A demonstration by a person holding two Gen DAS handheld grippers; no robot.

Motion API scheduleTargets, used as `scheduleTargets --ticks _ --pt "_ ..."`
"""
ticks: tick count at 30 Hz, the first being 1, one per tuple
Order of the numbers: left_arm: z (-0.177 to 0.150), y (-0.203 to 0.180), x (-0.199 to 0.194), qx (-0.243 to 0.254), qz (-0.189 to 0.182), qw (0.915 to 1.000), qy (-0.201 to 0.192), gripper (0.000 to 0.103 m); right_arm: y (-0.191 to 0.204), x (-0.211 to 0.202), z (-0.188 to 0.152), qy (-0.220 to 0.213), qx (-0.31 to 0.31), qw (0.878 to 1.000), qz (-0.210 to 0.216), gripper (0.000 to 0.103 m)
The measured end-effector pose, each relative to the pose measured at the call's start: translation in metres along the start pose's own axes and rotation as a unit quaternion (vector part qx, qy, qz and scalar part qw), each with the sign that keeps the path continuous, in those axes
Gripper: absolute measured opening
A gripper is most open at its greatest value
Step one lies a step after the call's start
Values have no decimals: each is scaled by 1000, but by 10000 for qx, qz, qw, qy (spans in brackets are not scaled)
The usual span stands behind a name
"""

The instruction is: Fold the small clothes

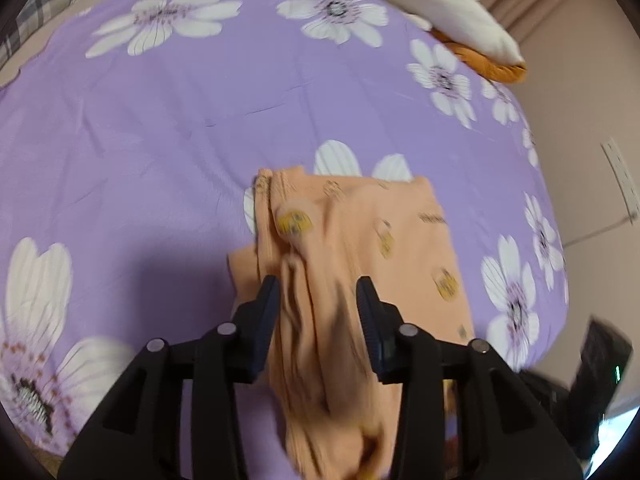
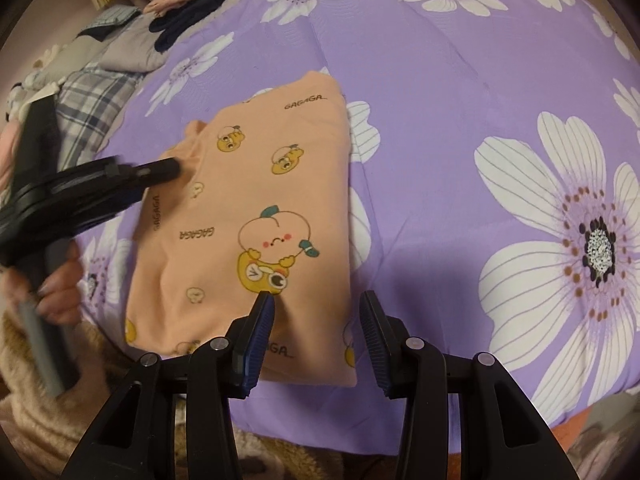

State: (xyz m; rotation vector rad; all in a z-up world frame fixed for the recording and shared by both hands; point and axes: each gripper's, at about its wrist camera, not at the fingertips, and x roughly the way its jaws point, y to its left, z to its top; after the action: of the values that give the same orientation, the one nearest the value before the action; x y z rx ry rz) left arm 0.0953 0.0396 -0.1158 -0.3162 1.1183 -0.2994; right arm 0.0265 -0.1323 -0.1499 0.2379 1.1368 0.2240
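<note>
Peach garment (image 2: 256,216) lying folded flat on purple floral bedspread (image 2: 460,128). Left gripper (image 1: 318,292) standing partly open, bunched fabric lying between fingers; grip unclear. Right gripper (image 2: 318,306) hovering partly open over garment's near edge, holding nothing.

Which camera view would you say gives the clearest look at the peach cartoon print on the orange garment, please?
The right wrist view: the orange garment lies folded and flat on the bedspread, with the peach cartoon print sharp and whole. The left wrist view shows the garment blurred and bunched between the left tool, with only small yellow motifs visible.
</note>
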Motion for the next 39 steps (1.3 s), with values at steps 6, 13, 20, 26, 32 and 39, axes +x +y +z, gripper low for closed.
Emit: scheduleTargets --ticks 6,13,20,26,32,39 --pt "-45 -10 -19 179 -716 9972 145 57 0 1 0 1 -4 10000 -48 44" --pt "-78 14 9 -146 -33 9983 563 62 1 2 1 45 -24 10000 -45 45" --pt "-75 18 -8 -227 -250 9990 307 73 -11 -11 7 -261 19 9996 142 60" --pt "-53 24 2 -422 -400 9983 0 77 -19 -2 32 -335 158 9979 526 65" --pt "-47 19 28 -533 -816 9946 360 74 -7 26 42 -59 122 9969 771 65" --pt "-44 3 32 -434 -974 9934 424 30 7 17 41 -267 -177 9978 587 30"
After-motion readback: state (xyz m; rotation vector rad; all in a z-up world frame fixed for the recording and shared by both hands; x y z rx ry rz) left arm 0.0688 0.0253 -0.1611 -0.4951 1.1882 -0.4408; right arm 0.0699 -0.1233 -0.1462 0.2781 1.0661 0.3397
